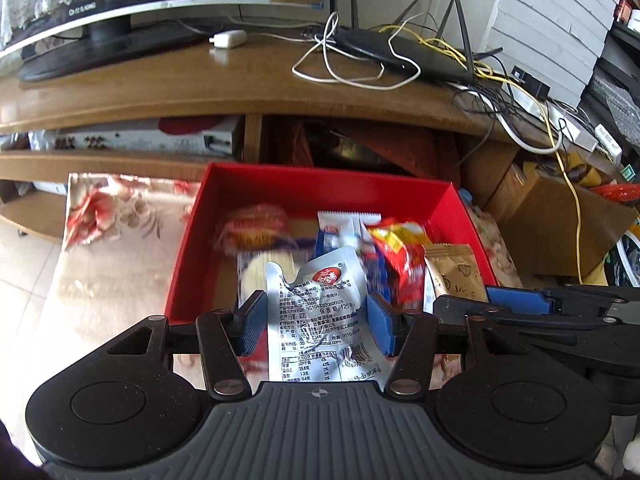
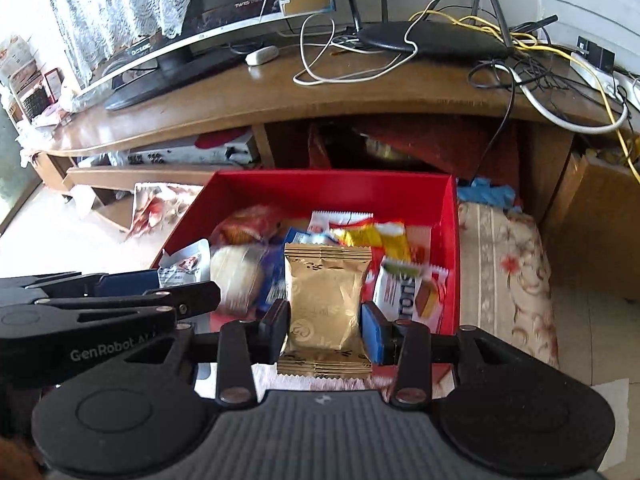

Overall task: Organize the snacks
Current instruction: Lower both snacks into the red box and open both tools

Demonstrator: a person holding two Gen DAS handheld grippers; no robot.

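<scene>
A red box [image 1: 320, 190] holds several snack packets; it also shows in the right wrist view [image 2: 332, 186]. My left gripper [image 1: 316, 320] is shut on a silver printed packet [image 1: 320, 312], held over the box's near edge. My right gripper [image 2: 326, 328] is shut on a gold packet [image 2: 324, 300], held over the box's near edge beside the left one. In the box lie a round bun packet [image 1: 256, 228], a red-yellow packet [image 1: 400, 252] and a white-orange wafer packet [image 2: 404, 292].
The box sits on a floral cloth [image 2: 504, 272] in front of a wooden TV cabinet [image 1: 200, 80]. On the cabinet stand a monitor [image 1: 100, 8], a black router [image 1: 400, 52] and tangled cables [image 1: 520, 120]. A cardboard box [image 1: 560, 220] stands at right.
</scene>
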